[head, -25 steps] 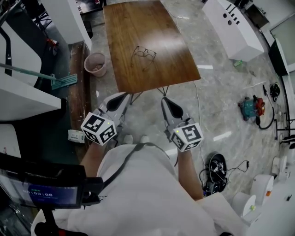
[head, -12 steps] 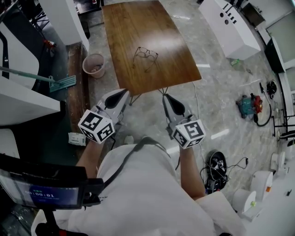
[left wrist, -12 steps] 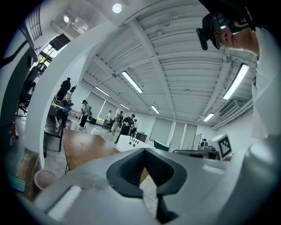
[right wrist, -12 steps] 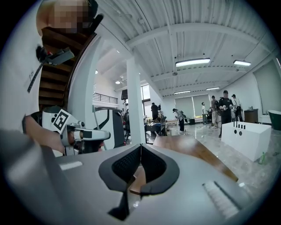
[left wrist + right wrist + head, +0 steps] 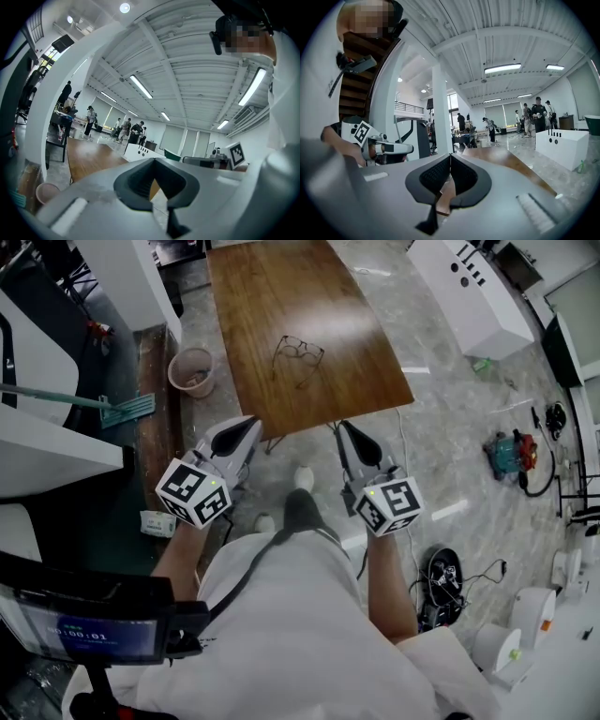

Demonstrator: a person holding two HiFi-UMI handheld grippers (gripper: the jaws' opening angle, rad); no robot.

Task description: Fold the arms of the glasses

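Presently, glasses (image 5: pixel 298 352): a thin wire-framed pair lies on the bench, about midway across the top, lenses toward the far side; the arms look spread out from the frame, not folded, though the pair is small in the head view.
Bench (image 5: pixel 272 296): dark wooden top with rounded corners, on thin legs over a pale marble-patterned floor (image 5: pixel 450 427); only the glasses lie on it.
Left gripper (image 5: pixel 251 421): held level in the person's left hand, its tip by the near left corner of the bench, well apart from the glasses.
Left jaws: closed together with nothing between them; the left gripper view shows the dark pads meeting at the tip.
Right gripper (image 5: pixel 342 425): held in the right hand, its tip just short of the bench's near edge, over the floor, also well apart from the glasses.
Right jaws: pressed together and empty; the right gripper view shows the pads meeting along one thin line.
Marker cubes: one at the rear of each gripper, close to the person's body.
Person: stands before the bench's near end, one shoe (image 5: pixel 302 477) forward between the two grippers.
Surroundings: a pink bucket (image 5: pixel 191 371) stands on the floor left of the bench, with a teal broom (image 5: pixel 127 409) nearer the person; a white cabinet (image 5: pixel 473 296) stands off to the right.
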